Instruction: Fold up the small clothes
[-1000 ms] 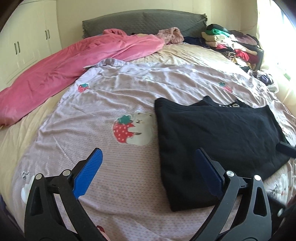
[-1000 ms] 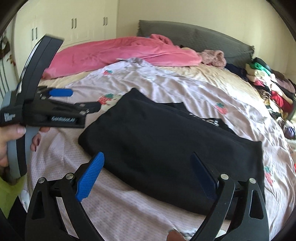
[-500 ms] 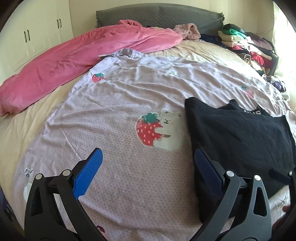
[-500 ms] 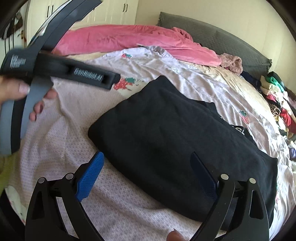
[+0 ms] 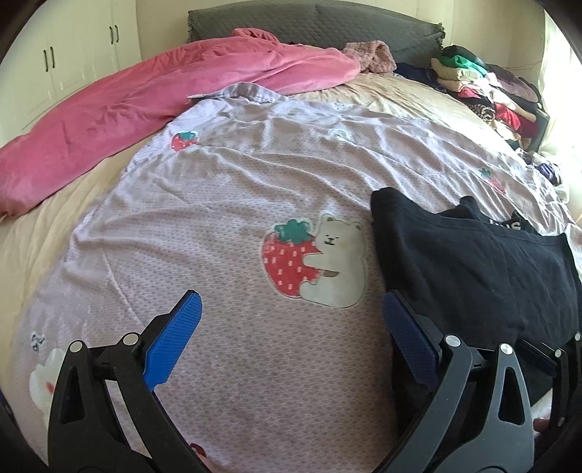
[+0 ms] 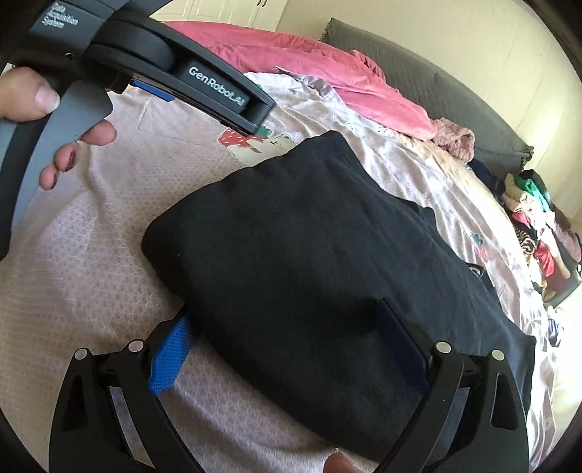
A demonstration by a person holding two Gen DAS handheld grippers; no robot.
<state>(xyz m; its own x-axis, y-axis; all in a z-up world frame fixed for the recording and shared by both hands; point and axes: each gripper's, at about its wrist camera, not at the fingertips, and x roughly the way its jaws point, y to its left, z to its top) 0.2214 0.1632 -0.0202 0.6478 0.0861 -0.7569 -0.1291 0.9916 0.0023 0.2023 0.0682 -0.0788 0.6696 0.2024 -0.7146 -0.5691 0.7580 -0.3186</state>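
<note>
Judging by how it lies, your black garment (image 6: 327, 262) is already folded at least once: it sits as a thick, roughly rectangular pad on the lilac strawberry-print sheet (image 5: 218, 254), with one more dark layer bearing white lettering peeking out past its far edge. It looks bulky, so I'd guess another fold or a final tidy is what remains (whether the underside is neat is hidden).

Your right gripper (image 6: 287, 349) has its jaws spread wide and is empty. The garment's near edge lies between them: the left blue pad (image 6: 169, 358) sits on the sheet just beside the hem, and the right pad is over the black cloth. Nothing is pinched yet.

Your left gripper (image 5: 291, 338) is also released, jaws well apart, holding nothing. Between its jaws there is only sheet; the garment lies off past its right jaw, with the strawberry-and-bear patch (image 5: 316, 254) ahead of the gap. In the right wrist view your hand (image 6: 54, 120) carries that gripper above and beyond the garment's far-left corner, apart from it.

Further out, ahead of both jaws, a pink blanket (image 5: 145, 109) is heaped toward the grey headboard (image 5: 309, 25), and a pile of clothes (image 5: 491, 94) sits far to the right, so more pieces probably await folding.
</note>
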